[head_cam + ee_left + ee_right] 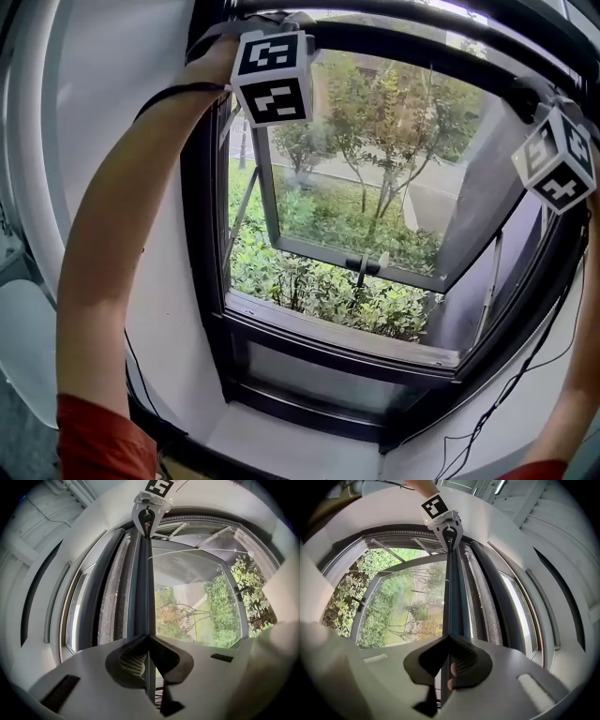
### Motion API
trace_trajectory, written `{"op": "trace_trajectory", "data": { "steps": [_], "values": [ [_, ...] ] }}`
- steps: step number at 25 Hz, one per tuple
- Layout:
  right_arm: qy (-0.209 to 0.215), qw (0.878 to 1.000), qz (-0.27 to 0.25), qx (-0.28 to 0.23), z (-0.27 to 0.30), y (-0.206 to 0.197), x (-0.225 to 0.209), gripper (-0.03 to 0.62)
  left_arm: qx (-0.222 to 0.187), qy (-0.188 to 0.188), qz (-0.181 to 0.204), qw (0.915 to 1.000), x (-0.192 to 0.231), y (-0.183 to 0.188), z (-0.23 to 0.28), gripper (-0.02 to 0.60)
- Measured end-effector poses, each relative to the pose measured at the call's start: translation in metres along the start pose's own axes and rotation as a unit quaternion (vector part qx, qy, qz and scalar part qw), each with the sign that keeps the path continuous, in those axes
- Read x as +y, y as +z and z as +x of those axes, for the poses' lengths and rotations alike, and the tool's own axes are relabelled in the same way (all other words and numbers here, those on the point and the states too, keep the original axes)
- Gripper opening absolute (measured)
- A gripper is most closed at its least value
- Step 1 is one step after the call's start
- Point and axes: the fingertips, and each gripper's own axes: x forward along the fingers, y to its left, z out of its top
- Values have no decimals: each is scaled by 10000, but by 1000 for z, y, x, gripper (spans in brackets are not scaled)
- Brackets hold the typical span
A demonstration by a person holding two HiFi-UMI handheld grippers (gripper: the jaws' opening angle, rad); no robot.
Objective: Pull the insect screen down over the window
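While clamped, screen bar [146, 592] slim, dark.

Open down between left jamb [211, 281] and right jamb [549, 274], as far as the sill [328, 343]. Blocked farther out by tilted sash [266, 187] and its handle [365, 266]. Cramped overhead under top frame [403, 42], around left tongs [148, 656] and right tongs [449, 656] clamped on screen bar [146, 588].
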Motion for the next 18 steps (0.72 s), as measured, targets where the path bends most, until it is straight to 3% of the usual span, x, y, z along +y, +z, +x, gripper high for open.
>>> {"op": "trace_trajectory", "data": {
  "steps": [18],
  "values": [
    [333,9991,173,-192,-25,2,82,26,-7,-141,-65,9999,-73,-4,-34,25]
  ]
}}
